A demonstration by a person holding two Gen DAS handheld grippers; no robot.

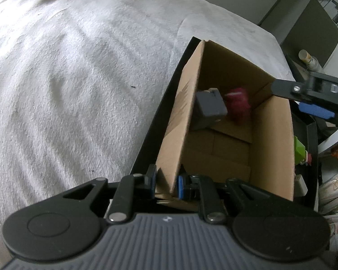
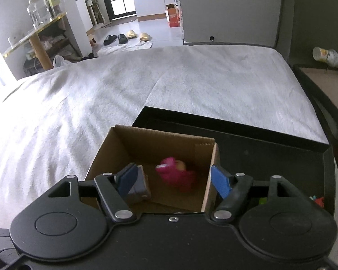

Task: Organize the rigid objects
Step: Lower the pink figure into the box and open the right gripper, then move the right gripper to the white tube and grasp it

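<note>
2 toys lie in the cardboard box (image 2: 208, 157): a grey block (image 2: 140, 187) left, a blurred pink toy (image 2: 176, 175), possibly a figure, right. Right fingers (image 2: 220, 183) hang apart above them, empty. Left fingers (image 1: 180, 185) are clamped on the box's near wall. Box sits in a black tray (image 2: 270, 153) on the bed (image 2: 101, 94).

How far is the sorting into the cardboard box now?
Done: a grey block and a pink toy are in the cardboard box. In hand: the left gripper pinches the box wall; the right gripper is open above it, empty. Left: small items on the black tray.
</note>
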